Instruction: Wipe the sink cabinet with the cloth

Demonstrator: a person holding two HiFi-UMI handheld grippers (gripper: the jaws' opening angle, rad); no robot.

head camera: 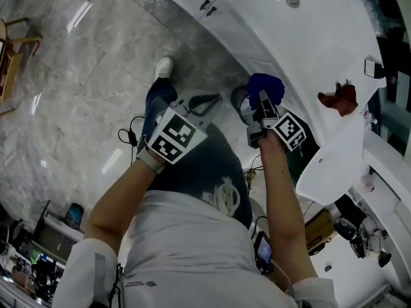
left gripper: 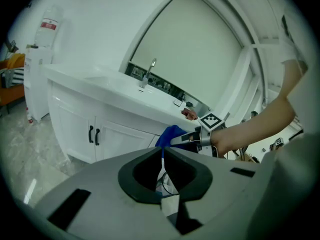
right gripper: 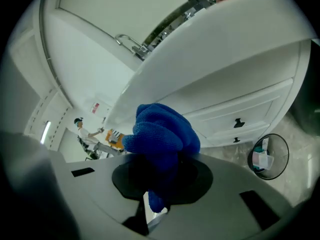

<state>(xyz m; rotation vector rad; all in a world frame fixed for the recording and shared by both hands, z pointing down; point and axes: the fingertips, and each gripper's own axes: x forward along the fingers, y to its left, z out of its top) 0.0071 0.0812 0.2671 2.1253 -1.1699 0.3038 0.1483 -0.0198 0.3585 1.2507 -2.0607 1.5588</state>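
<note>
Blue cloth [right gripper: 162,131] in clenched right gripper [head camera: 262,108]; left gripper [left gripper: 162,151] fingers together, empty; waste bin [right gripper: 267,156] by sink cabinet [right gripper: 240,109]

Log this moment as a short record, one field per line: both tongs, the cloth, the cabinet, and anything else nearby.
left tongs: shut, nothing between them, away from the cabinet
right tongs: shut on the blue cloth
cloth contact: raised near the countertop edge; touch cannot be told
sink cabinet: white, doors closed, black handles
on countertop: faucet, reddish item
floor: grey marble look, round bin beside the cabinet
</note>
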